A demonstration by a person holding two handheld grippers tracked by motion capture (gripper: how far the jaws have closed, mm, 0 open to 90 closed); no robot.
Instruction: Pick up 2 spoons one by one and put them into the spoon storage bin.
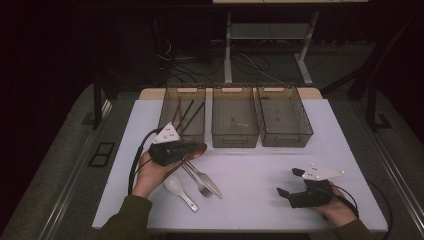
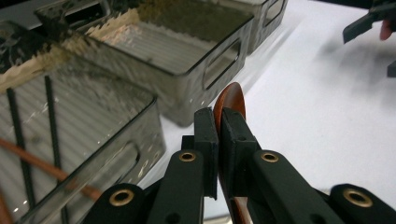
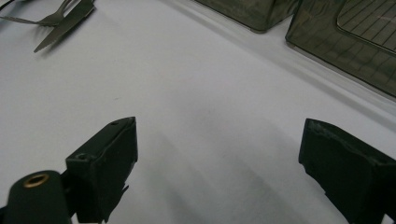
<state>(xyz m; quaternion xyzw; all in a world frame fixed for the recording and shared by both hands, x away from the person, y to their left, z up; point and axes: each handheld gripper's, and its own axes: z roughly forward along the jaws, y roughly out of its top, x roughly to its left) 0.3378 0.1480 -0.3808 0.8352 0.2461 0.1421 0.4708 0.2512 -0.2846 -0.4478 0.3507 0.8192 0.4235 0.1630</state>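
Note:
My left gripper (image 1: 191,149) is shut on a reddish-brown wooden spoon (image 1: 199,148), held just above the table in front of the left bin (image 1: 170,107). In the left gripper view the jaws pinch the spoon (image 2: 230,99) edge-on, and its bowl sticks out past the tips (image 2: 218,116). My right gripper (image 1: 288,181) rests near the table's front right, open, with bare tabletop between its jaws (image 3: 217,130). A white ceramic spoon (image 1: 180,190), a fork (image 1: 196,180) and a knife (image 1: 211,184) lie on the table below the left gripper.
Three smoky clear bins stand in a row at the back: the left one holds chopsticks (image 1: 186,114), then the middle bin (image 1: 235,139) and the right bin (image 1: 285,137). The table (image 1: 250,170) is white. Fork (image 3: 49,18) and knife (image 3: 65,25) show far off.

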